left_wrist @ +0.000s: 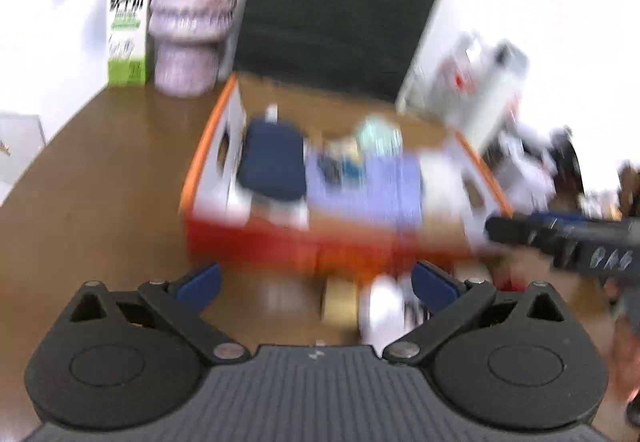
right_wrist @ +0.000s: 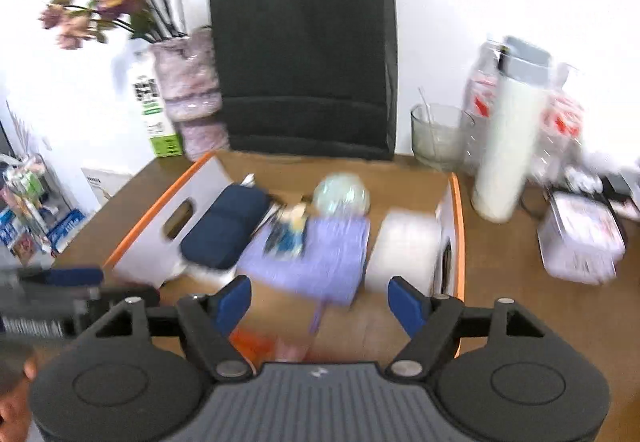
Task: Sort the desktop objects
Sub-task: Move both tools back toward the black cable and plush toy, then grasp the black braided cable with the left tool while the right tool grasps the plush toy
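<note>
An orange-rimmed box [left_wrist: 202,158] [right_wrist: 457,218] stands on the brown desk. It holds a navy pouch [left_wrist: 274,160] [right_wrist: 224,232], a purple notebook [left_wrist: 368,186] [right_wrist: 320,258], a pale green globe [right_wrist: 341,194], a white roll [right_wrist: 404,250] and a small blue item [right_wrist: 288,234]. My left gripper [left_wrist: 316,284] is open and empty, in front of the box. Small blurred items, one white [left_wrist: 382,308], one tan [left_wrist: 340,302], lie between its fingers. My right gripper [right_wrist: 320,300] is open and empty over the box's near edge. The right gripper also shows in the left wrist view [left_wrist: 560,238].
A black paper bag [right_wrist: 304,54] stands behind the box. A purple vase [right_wrist: 188,90] with flowers and a milk carton [left_wrist: 127,18] stand at back left. A glass cup [right_wrist: 438,134], a white bottle [right_wrist: 508,138] and a white tin [right_wrist: 580,238] stand at right.
</note>
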